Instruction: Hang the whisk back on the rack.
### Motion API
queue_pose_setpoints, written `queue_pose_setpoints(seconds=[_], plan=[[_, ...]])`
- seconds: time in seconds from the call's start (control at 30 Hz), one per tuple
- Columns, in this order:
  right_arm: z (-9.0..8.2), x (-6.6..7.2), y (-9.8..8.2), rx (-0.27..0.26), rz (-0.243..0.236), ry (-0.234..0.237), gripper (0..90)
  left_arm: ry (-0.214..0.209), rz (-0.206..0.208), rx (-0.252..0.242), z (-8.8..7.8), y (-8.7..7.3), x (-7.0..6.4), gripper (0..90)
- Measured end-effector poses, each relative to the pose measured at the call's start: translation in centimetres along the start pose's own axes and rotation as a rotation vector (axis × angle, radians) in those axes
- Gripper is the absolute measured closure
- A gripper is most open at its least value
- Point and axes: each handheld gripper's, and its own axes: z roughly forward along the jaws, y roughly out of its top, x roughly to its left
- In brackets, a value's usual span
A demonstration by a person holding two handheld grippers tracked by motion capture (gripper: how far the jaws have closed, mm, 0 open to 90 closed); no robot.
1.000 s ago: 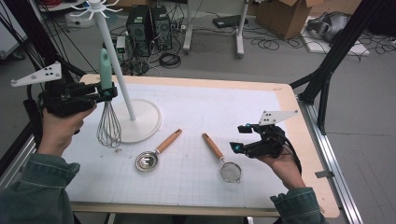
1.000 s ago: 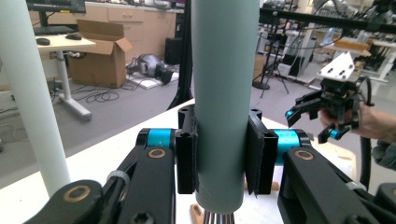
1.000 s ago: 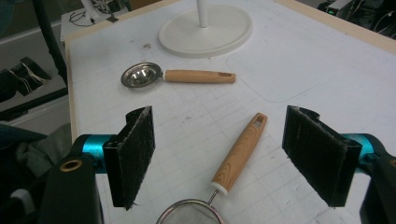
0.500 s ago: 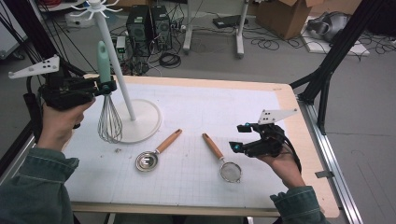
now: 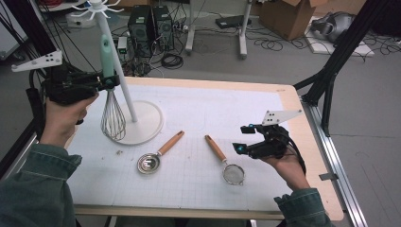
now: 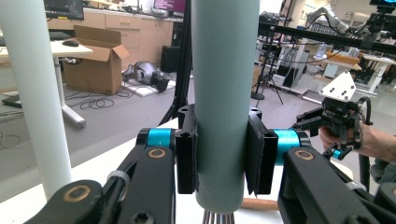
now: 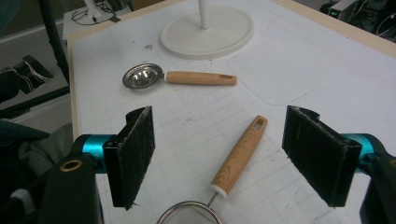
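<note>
At the desk's left side I hold the left gripper (image 5: 101,82) with its jaws clamped on the mint handle of the whisk (image 5: 112,111), lifted beside the pole of the hanging stand (image 5: 142,125). Judged progress: whisk raised, not yet hung on the top hooks; strainer (image 5: 227,165) and scoop (image 5: 156,158) remain flat on the desk (image 5: 283,101). My right gripper (image 5: 246,142) hovers, jaws open and empty, above the strainer. Room is open mid-desk; the pole crowds the whisk.

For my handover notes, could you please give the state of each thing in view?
Whisk: upright, lifted, handle clamped in left gripper.
Right gripper: jaws open, holding nothing.
Strainer: lying flat on table.
Spoon: lying flat.
Stand: upright.
</note>
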Motion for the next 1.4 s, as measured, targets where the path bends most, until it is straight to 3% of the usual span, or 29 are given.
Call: queue_pose_setpoints(seconds=[0.57,1.17,1.4], plan=[[-0.1,0.0,0.1,0.0,-0.003,0.006,24.8,0.006,0.007,-0.019,0.7,1.5,0.3,69.3],[0.2,0.2,0.6,0.0,-0.013,0.009,24.7,0.018,0.009,-0.035,-0.2,2.2,1.0,69.4],[0.3,0.2,0.8,0.003,-0.017,0.017,24.8,0.013,0.007,-0.031,0.7,2.4,1.0,69.3]])
